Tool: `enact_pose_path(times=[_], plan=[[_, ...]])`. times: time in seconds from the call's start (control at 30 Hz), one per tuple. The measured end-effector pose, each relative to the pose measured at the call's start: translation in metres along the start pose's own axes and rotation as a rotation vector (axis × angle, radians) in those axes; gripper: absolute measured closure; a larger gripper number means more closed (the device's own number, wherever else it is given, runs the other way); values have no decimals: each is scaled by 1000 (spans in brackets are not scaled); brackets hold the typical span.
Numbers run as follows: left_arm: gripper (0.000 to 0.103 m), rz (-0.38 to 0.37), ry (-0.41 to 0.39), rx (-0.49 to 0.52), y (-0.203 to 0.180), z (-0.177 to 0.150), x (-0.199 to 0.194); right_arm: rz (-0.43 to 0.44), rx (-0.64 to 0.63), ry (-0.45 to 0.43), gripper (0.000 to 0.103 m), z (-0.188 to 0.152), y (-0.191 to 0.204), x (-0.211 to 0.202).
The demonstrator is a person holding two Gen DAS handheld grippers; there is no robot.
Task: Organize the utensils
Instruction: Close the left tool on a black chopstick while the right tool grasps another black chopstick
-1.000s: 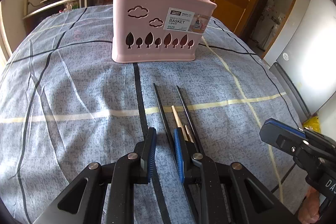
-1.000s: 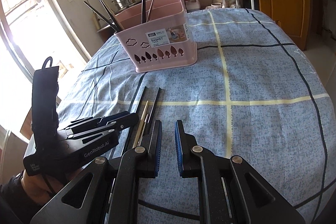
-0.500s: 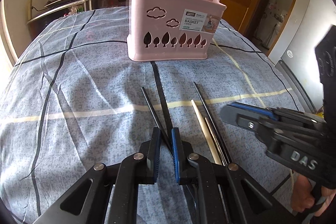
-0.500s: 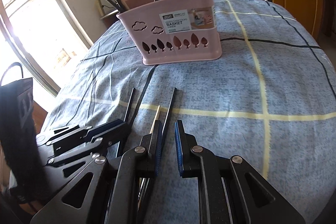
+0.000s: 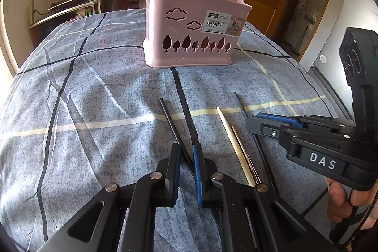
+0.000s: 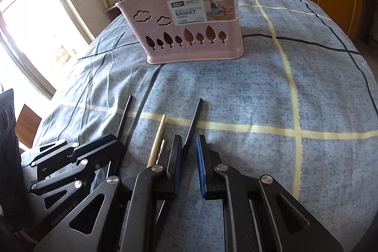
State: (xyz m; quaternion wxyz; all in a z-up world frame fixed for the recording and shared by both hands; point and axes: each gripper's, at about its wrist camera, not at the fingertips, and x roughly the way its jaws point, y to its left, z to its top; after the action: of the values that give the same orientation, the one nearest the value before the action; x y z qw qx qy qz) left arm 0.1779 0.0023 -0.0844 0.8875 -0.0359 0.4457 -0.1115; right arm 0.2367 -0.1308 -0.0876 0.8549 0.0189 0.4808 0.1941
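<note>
Now handling: thin black stiff chopstick (image 5: 176,131) flat on blue checked tablecloth (image 5: 94,91), 6 o'clock of pink plastic basket (image 5: 196,27) | light, slick, rolls easily; grip mid-shaft | left gripper (image 5: 186,157) pinched narrow on it | right gripper (image 6: 189,157) narrow, gap bare, second black chopstick (image 6: 192,124) beside left finger.

The white sticker (image 5: 222,22) on the pink plastic basket (image 5: 193,39) reads "BASKET" and "0129", white letters "DAS" mark the black right hand-held gripper (image 5: 322,161), and faint "GenRobot.AI" lettering marks the black left hand-held gripper (image 6: 63,215).
</note>
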Motion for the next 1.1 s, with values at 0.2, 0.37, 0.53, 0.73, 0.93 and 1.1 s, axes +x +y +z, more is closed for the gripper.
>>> enact_pose_path(times=[0.2,0.37,0.53,0.73,0.93,1.1], plan=[[93,-1,17,15,-4,-6,-4,-31,-32,27,94,-12,-2,-11],[93,-47,48,-62,6,0,-3,-41,-15,65,94,-13,-2,-11],[93,-46,96,-99,9,13,6,-117,-24,83,94,-11,9,-10],[93,-2,94,-50,-1,18,12,-151,-21,61,94,-11,12,-8],[95,4,92,-41,-4,17,11,-122,-6,50,95,-12,7,-9],[97,-13,94,-62,0,24,11,-83,16,39,97,-12,2,-13]])
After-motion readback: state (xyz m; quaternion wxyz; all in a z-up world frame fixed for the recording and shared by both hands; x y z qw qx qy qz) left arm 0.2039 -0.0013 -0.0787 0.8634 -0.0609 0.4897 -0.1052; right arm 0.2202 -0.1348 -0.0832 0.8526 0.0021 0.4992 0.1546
